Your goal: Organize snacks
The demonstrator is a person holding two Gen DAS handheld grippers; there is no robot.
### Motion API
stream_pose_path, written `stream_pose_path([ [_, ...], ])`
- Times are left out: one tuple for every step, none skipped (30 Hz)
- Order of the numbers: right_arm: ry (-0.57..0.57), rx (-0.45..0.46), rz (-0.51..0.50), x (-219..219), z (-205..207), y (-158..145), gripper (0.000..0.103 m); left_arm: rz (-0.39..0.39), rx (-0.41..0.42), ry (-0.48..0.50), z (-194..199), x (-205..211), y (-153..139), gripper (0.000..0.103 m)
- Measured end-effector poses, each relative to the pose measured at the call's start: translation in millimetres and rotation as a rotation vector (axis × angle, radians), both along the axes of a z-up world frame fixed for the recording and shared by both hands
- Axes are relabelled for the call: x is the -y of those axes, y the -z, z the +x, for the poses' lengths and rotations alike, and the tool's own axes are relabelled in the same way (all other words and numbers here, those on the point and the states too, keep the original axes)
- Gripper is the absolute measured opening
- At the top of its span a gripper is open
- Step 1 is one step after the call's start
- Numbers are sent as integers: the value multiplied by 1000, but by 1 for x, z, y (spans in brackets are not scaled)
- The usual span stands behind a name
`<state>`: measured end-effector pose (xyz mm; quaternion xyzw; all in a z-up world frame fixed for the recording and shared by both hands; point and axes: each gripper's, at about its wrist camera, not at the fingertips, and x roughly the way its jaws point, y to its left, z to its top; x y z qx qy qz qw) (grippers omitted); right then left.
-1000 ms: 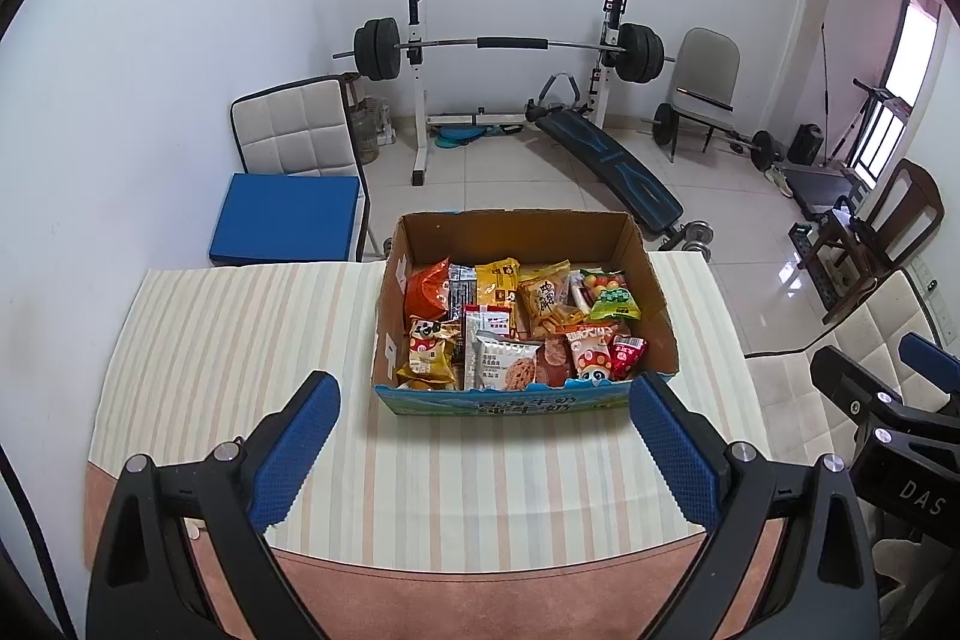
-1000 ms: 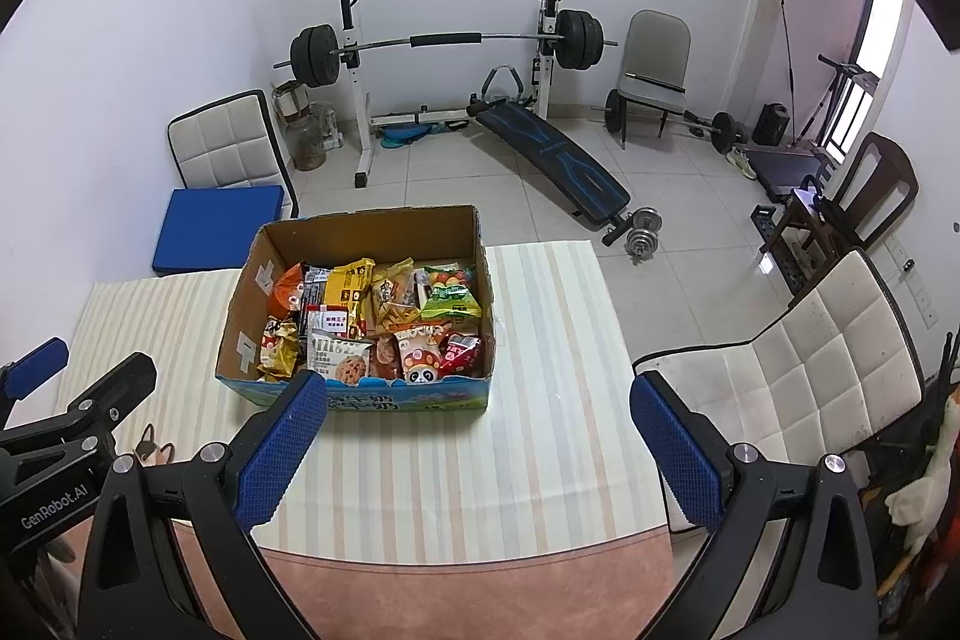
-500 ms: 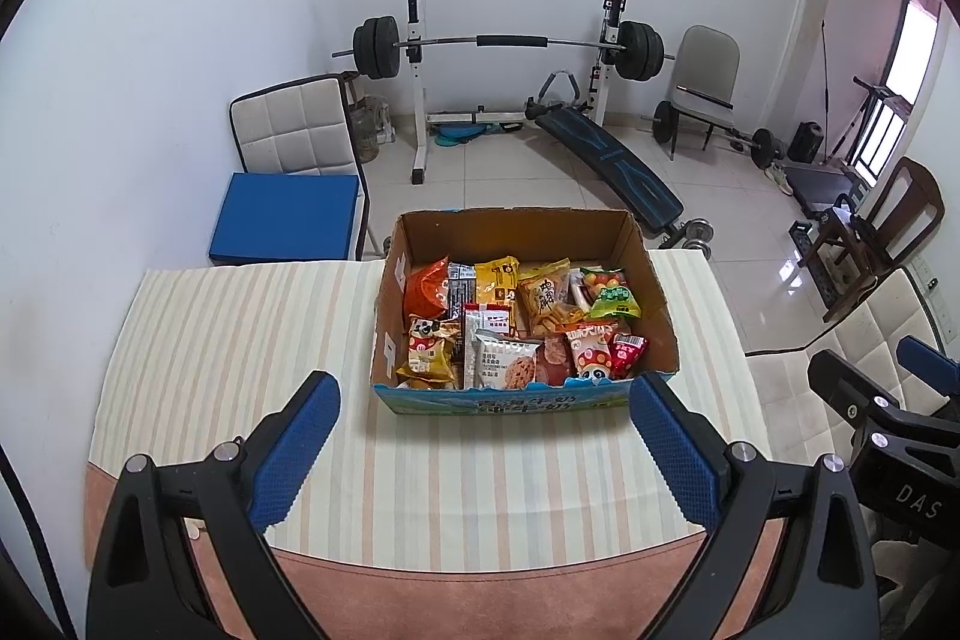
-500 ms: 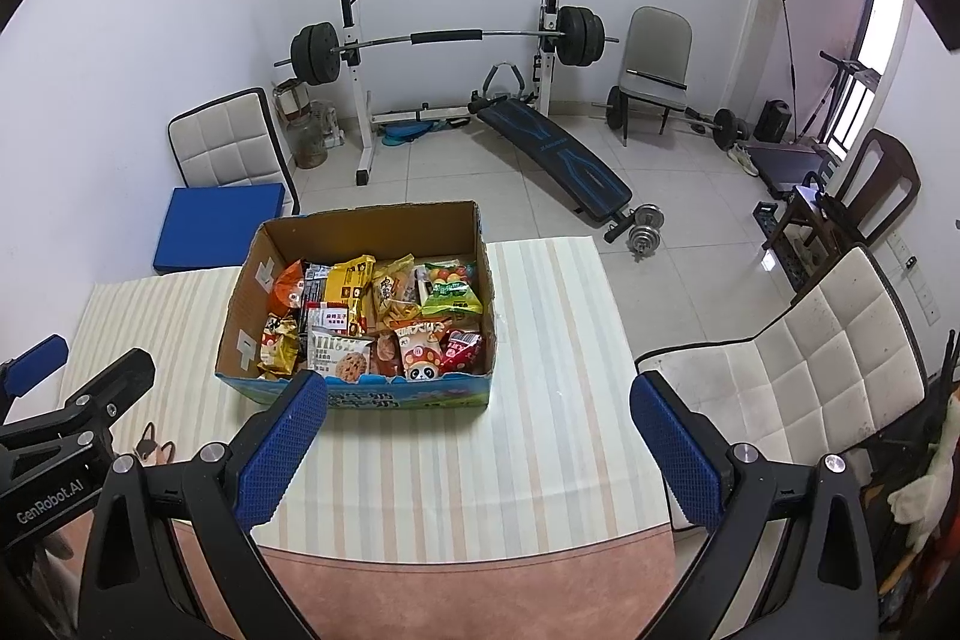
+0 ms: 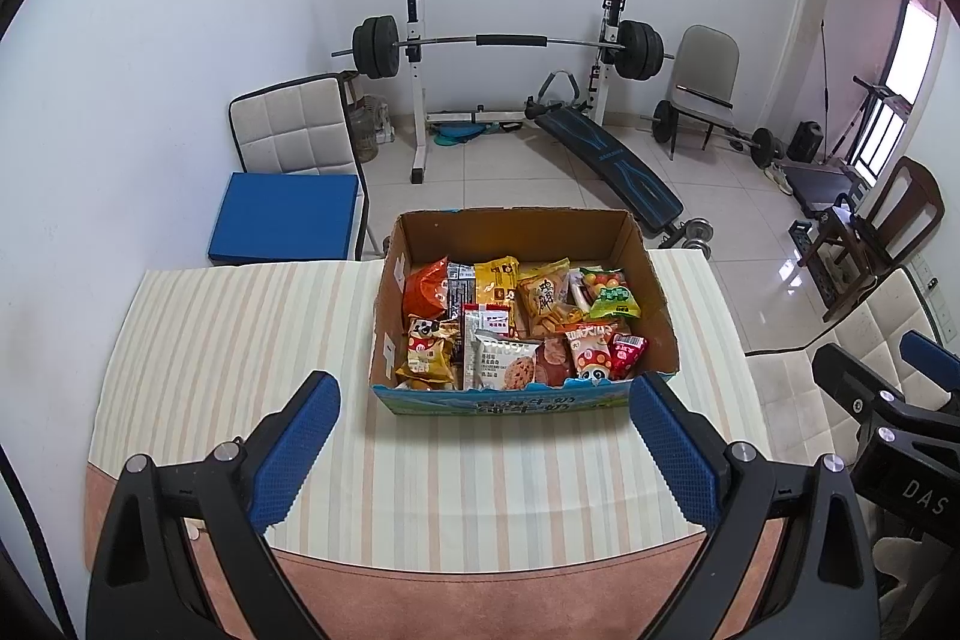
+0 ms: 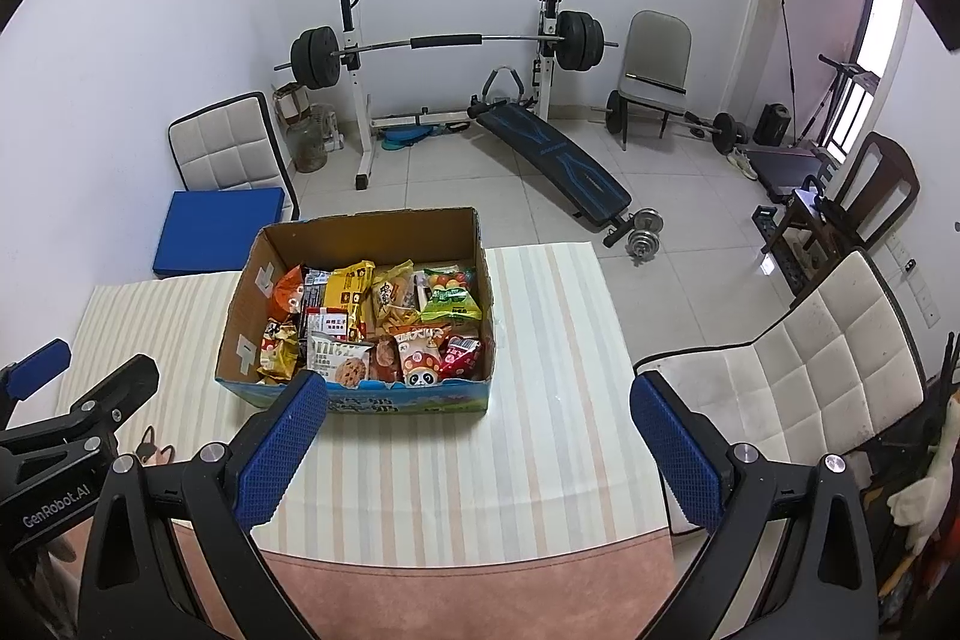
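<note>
Here we hold both tools spread wide and empty above the near edge of the table. The left gripper (image 5: 483, 436) shows its blue ribbed pads (image 5: 294, 451) far apart, nothing between them, and the right gripper (image 6: 477, 436) stands just the same, its own blue pads (image 6: 675, 451) parted over bare cloth. Neither touches anything.

Beyond the fingers lies the striped tablecloth (image 5: 240, 340), cream and tan, with a pinkish table edge (image 5: 480, 598) showing at the near side. On the cloth sits the open cardboard box (image 5: 516, 232), its near wall printed blue, and it is packed with snack packets: an orange bag (image 5: 423, 289) at the far left, a yellow packet (image 5: 497, 280) beside it, a green candy bag (image 5: 612, 295) at the far right, a white cookie packet (image 5: 507, 361) near the front, a red-and-white panda packet (image 5: 591, 352) to its right. In the left wrist view the box sits centred between the pads; in the right wrist view it lies to the left, its near corner behind the left pad.

Farther off, a barbell rack (image 6: 444, 40) stands against the white wall, a slanted sit-up bench (image 6: 558, 160) before it, and a white quilted chair (image 6: 798, 370) waits just right of the table.
</note>
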<state>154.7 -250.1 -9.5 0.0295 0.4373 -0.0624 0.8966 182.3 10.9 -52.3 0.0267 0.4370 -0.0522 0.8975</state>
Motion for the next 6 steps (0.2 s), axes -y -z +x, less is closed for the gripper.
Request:
stream_pose_path([
  [0, 1, 0, 0, 0, 0, 103, 3, 3, 1, 0, 0, -1, 99],
  [-1, 3, 0, 0, 0, 0, 103, 6, 4, 2, 1, 0, 0, 99],
  [-1, 3, -3, 0, 0, 0, 103, 5, 4, 5, 1, 0, 1, 99],
  [-2, 4, -3, 0, 0, 0, 103, 3, 4, 6, 2, 0, 0, 99],
  [-2, 5, -3, 0, 1, 0, 103, 3, 4, 7, 2, 0, 1, 99],
  [-2, 7, -3, -1, 1, 0, 103, 4, 5, 7, 2, 0, 1, 99],
])
